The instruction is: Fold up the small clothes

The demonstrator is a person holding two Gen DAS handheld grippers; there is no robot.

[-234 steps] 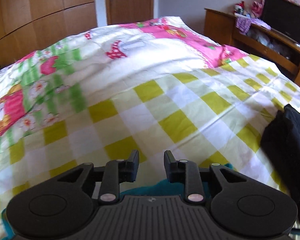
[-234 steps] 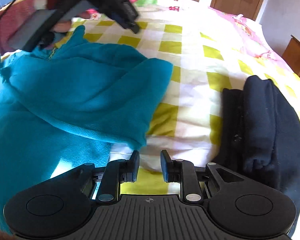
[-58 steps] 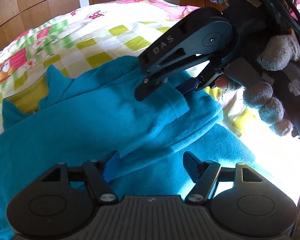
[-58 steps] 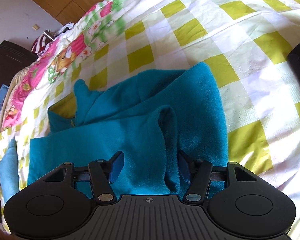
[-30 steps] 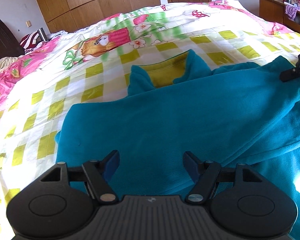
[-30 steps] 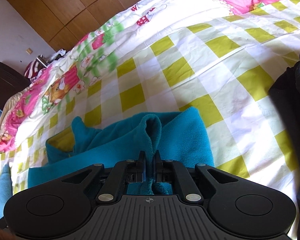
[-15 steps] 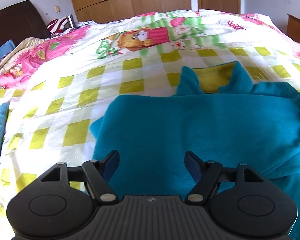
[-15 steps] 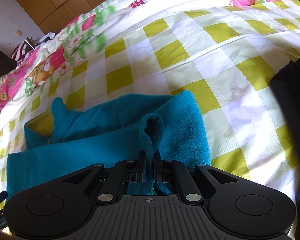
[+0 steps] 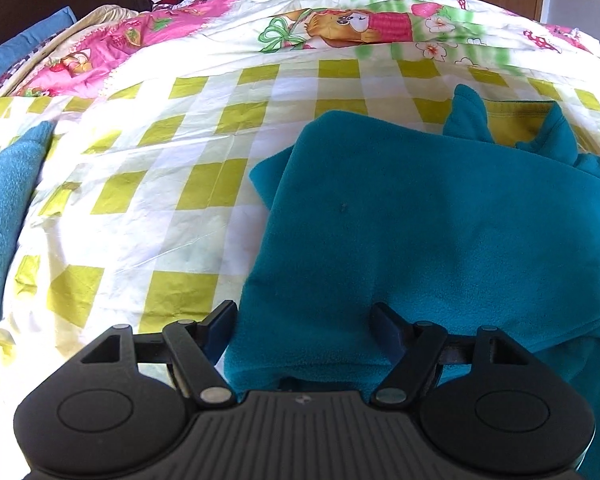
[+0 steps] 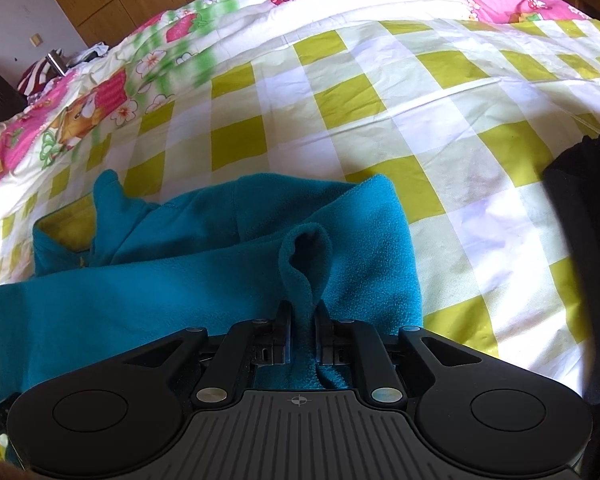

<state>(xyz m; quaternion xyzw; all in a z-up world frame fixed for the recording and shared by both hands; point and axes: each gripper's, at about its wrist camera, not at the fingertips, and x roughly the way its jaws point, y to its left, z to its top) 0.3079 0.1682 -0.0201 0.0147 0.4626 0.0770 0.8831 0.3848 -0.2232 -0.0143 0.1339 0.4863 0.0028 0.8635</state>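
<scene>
One fuzzy teal fleece garment (image 9: 440,220) (softly rumpled) fills the lower frame on the checked bedsheet (image 9: 180,184); right hand-held gripper (image 10: 303,334) pinches its fold, left hand-held gripper (image 9: 304,324) spread.

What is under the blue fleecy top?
The teal fleece top lies on the checked bedspread, whose yellow and white squares show all round it. A lower fleece layer peeks out at its left edge. Anything else beneath is covered.
</scene>
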